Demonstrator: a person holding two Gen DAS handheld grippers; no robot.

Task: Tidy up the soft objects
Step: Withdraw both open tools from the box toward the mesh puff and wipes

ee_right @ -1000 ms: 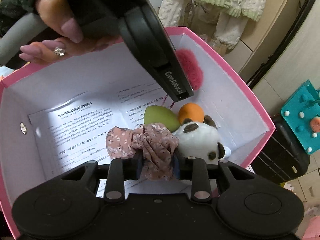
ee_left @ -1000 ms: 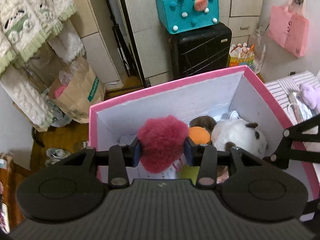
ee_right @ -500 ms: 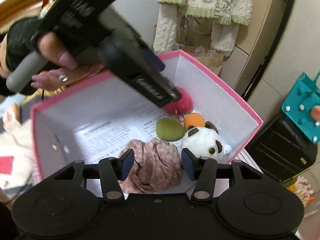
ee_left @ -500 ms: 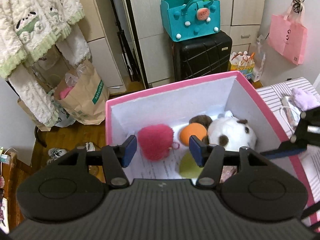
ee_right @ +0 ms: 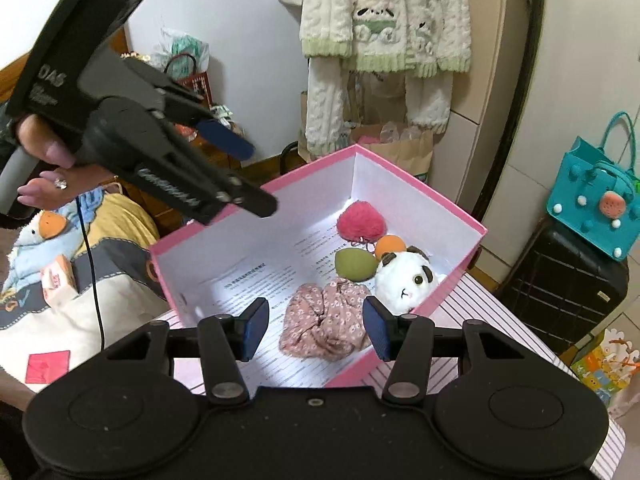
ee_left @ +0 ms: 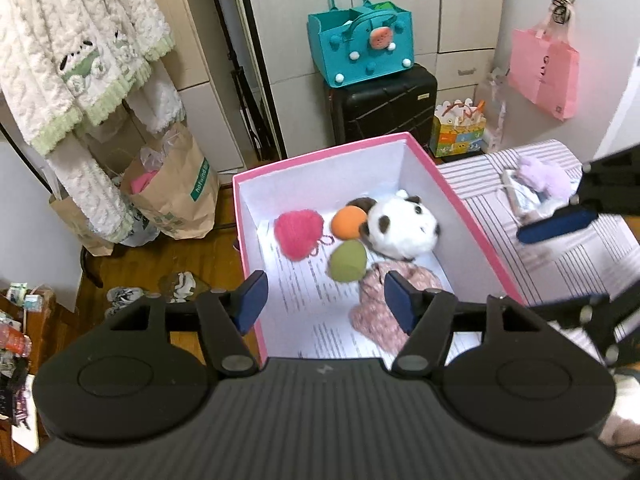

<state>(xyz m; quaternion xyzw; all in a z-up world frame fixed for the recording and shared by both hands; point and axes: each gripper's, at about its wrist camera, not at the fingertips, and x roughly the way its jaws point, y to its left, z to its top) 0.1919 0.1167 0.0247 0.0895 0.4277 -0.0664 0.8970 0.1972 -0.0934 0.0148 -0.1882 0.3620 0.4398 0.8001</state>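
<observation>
Left wrist view, change: the left gripper (ee_left: 322, 300), clamped on the red pom-pom (ee_left: 298, 234) a second ago, has let it go; jaws are opening, nothing between them.
Left wrist view, location: pom-pom lies in the pink box (ee_left: 472, 216), near the orange ball (ee_left: 347, 222), green ball (ee_left: 347, 261) and panda plush (ee_left: 402, 226).
Left wrist view, pose: gripper is raised above the box's near rim, angled downward.
Right wrist view, change: the right gripper (ee_right: 316, 328) has released the floral scrunchie (ee_right: 326, 320); jaws apart, empty.
Right wrist view, location: scrunchie rests on the printed paper (ee_right: 256, 280) inside the box.
Right wrist view, pose: lifted clear, tilted down; a hand (ee_right: 44, 156) holds the left tool above the box.
Task status: five soft items boxed; a purple plush (ee_left: 544, 174) remains outside.
</observation>
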